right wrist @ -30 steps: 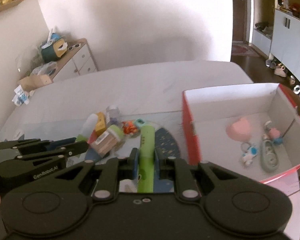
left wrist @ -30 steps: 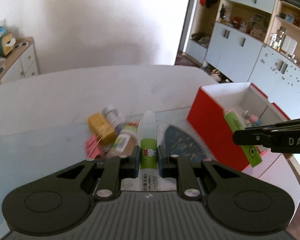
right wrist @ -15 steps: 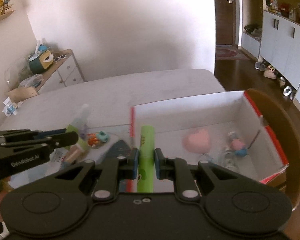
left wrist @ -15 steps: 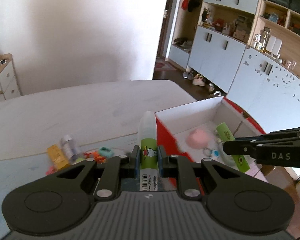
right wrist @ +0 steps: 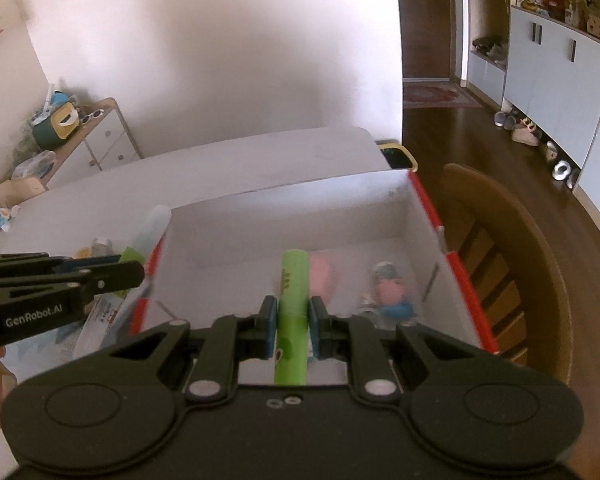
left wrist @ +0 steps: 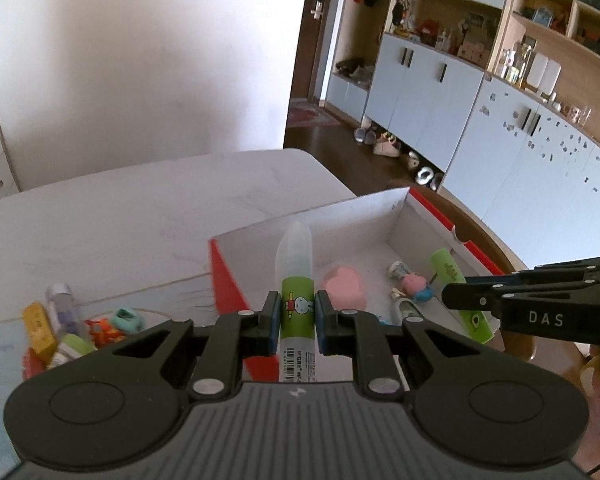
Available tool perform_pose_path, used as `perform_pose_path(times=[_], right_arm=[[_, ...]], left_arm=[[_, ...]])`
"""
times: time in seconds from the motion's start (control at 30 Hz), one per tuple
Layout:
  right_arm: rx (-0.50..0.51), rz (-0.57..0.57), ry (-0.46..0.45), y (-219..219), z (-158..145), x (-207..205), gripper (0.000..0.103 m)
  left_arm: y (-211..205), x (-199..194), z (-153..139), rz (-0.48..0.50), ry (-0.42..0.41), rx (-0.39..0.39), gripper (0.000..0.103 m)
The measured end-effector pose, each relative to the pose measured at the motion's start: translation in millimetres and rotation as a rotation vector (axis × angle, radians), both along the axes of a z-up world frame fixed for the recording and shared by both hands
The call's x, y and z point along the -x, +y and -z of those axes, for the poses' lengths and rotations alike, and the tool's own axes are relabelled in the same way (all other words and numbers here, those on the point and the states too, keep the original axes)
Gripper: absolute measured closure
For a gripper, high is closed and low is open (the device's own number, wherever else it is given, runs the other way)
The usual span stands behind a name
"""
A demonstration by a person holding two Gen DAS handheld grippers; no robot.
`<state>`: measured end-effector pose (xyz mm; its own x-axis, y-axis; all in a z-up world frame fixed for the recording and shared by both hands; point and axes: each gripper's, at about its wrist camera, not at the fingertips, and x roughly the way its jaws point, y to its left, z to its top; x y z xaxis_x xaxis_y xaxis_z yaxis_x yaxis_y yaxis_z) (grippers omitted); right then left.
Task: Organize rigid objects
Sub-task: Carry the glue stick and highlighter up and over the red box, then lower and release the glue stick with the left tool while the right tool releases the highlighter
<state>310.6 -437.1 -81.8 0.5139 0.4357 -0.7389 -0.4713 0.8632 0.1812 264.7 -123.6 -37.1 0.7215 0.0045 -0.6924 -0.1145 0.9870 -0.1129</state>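
My left gripper (left wrist: pixel 296 312) is shut on a clear glue bottle with a green rabbit label (left wrist: pixel 296 280), held over the left part of the red-and-white box (left wrist: pixel 320 212). My right gripper (right wrist: pixel 293 322) is shut on a green tube (right wrist: pixel 294 292), hanging above the inside of the same box (right wrist: pixel 432 216). On the box floor lie a pink heart (left wrist: pixel 344 284) and a small pink pig figure (left wrist: pixel 414 286). In the left wrist view the right gripper (left wrist: pixel 452 292) shows side-on with the green tube (left wrist: pixel 448 268); in the right wrist view the left gripper (right wrist: pixel 136 272) reaches in from the left.
Several small items stay in a pile on the table left of the box: a yellow block (left wrist: pixel 40 326), a small bottle (left wrist: pixel 60 300), a teal piece (left wrist: pixel 128 318). A wooden chair (right wrist: pixel 500 256) stands right of the box. Cabinets (left wrist: pixel 440 92) line the far right wall.
Both grippers have travelled right from above the pile to above the box, each still holding its item. The box now fills the middle of both views.
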Motion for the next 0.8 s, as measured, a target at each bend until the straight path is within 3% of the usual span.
perform_pose_path(times=[0.4, 0.8], right_arm=[[0.050, -0.025, 0.036, -14.9, 28.4, -44.0, 0.088], [0.104, -0.092, 0.088, 13.0, 57.3, -83.3, 0.088]], left_arm=[[-38.3, -44.1, 32.9, -0.024, 0.103, -0.028, 0.086], [-46.8, -90.9, 71.9, -0.121, 0.243, -0.045, 0.086]])
